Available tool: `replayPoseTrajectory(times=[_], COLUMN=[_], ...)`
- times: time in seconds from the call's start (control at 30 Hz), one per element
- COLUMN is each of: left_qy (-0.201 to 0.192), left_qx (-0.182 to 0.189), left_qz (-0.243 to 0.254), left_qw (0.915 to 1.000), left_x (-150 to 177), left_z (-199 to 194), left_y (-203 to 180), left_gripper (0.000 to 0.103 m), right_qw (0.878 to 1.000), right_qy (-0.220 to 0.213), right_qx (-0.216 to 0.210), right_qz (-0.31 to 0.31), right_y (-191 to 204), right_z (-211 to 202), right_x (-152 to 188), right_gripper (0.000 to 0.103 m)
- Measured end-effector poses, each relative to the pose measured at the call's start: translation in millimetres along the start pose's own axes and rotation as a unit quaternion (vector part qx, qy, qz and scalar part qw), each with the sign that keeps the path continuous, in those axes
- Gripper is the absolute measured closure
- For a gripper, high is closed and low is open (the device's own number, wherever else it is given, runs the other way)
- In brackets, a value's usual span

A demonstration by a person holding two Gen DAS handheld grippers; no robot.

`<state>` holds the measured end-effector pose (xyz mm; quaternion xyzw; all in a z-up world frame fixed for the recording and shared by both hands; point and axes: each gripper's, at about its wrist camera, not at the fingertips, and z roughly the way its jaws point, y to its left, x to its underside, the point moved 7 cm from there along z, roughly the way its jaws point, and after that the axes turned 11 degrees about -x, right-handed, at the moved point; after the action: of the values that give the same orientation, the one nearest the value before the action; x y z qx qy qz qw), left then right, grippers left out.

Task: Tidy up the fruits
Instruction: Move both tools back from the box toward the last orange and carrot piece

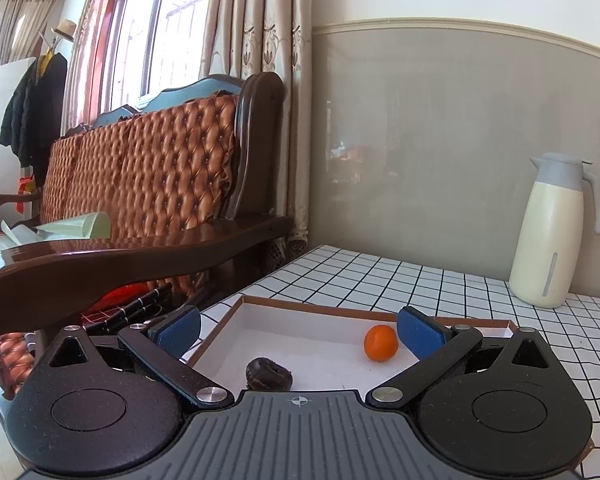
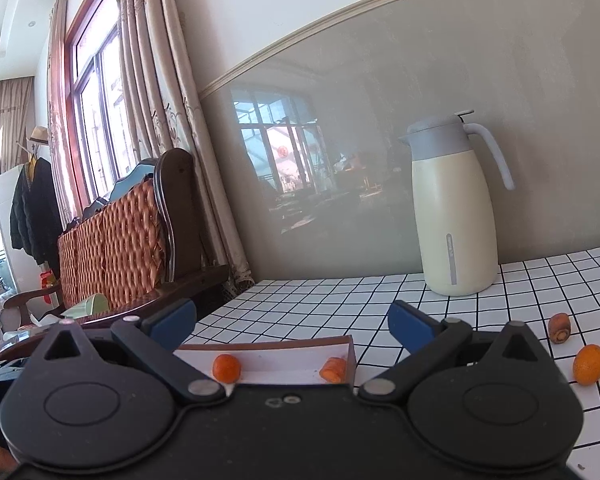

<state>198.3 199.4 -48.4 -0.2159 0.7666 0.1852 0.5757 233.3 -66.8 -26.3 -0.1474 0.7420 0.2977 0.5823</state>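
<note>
A shallow white tray with a brown rim (image 1: 300,308) lies on the checked tablecloth. In the left wrist view it holds an orange fruit (image 1: 381,342) at the right and a dark brown wrinkled fruit (image 1: 269,374) near the front. My left gripper (image 1: 298,332) hovers over the tray, open and holding nothing. In the right wrist view the tray (image 2: 350,350) shows two orange pieces (image 2: 226,368) (image 2: 333,369). My right gripper (image 2: 292,322) is open above the tray's near side. On the cloth to the right lie a brownish piece (image 2: 559,327) and an orange fruit (image 2: 589,364).
A cream thermos jug with a grey lid (image 2: 454,216) stands at the back by the grey wall. A dark wooden sofa with an orange quilted cover (image 1: 148,176) stands left of the table. A curtain (image 1: 276,80) hangs at the corner.
</note>
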Motion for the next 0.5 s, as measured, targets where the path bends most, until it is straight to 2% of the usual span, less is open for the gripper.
replayPoseTrajectory(times=[0.3, 0.5], left_qy=[0.008, 0.008], left_qx=[0.011, 0.033], left_qz=[0.012, 0.023], left_qw=[0.9998, 0.9992], left_x=[14.8, 22.8], left_z=[-19.7, -32.0], left_y=[-1.1, -14.0], left_gripper=[0.0, 0.0], right_qw=[0.999, 0.998], right_qy=[0.034, 0.053], right_qx=[-0.022, -0.026], right_qz=[0.001, -0.018], right_y=[5.5, 10.2], right_z=[-13.9, -22.8], right_x=[16.9, 29.1], right_gripper=[0.006, 0.006])
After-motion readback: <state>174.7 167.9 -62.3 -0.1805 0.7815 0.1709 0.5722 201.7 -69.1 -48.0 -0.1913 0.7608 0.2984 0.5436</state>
